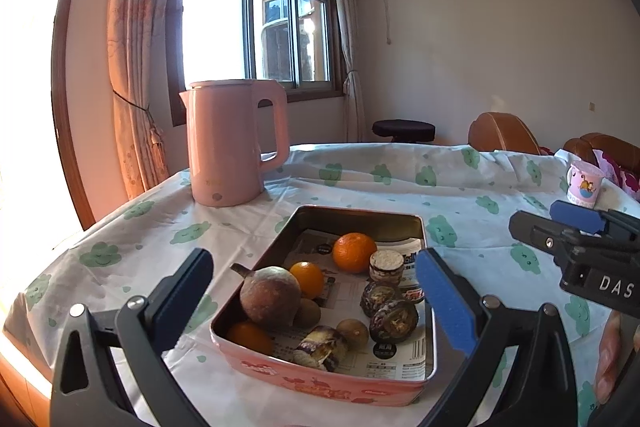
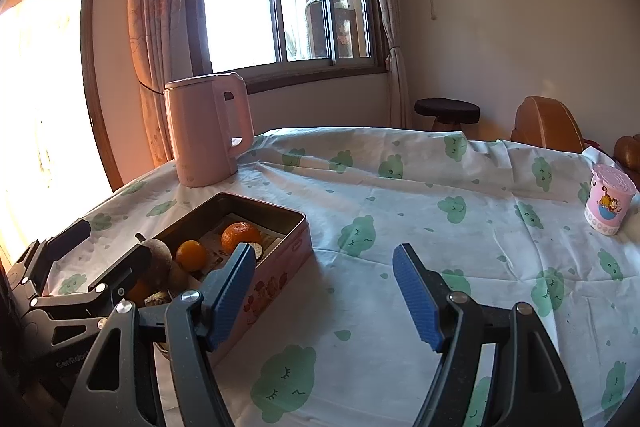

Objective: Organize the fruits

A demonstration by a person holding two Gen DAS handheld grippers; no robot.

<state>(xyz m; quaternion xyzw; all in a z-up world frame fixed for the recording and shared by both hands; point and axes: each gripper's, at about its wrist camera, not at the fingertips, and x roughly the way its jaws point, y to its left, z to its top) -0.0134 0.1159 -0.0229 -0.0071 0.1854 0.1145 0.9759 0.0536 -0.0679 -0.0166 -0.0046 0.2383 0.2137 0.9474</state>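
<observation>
Sunlit windows back a table under a cloud-print cloth [image 2: 400, 195]. Near the left edge sits a pink tin [image 1: 320, 383] holding the fruits [image 1: 354, 251], a kettle [image 1: 232, 147] behind it. Left gripper [image 1: 316, 291] gapes wide over the tin, empty; right gripper [image 2: 324, 291] hangs open above bare cloth.

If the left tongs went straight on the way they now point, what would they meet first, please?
Probably the fruit in the tin: the left tongs stand open over it, aimed near the brown fruit, though depth is unclear.
</observation>
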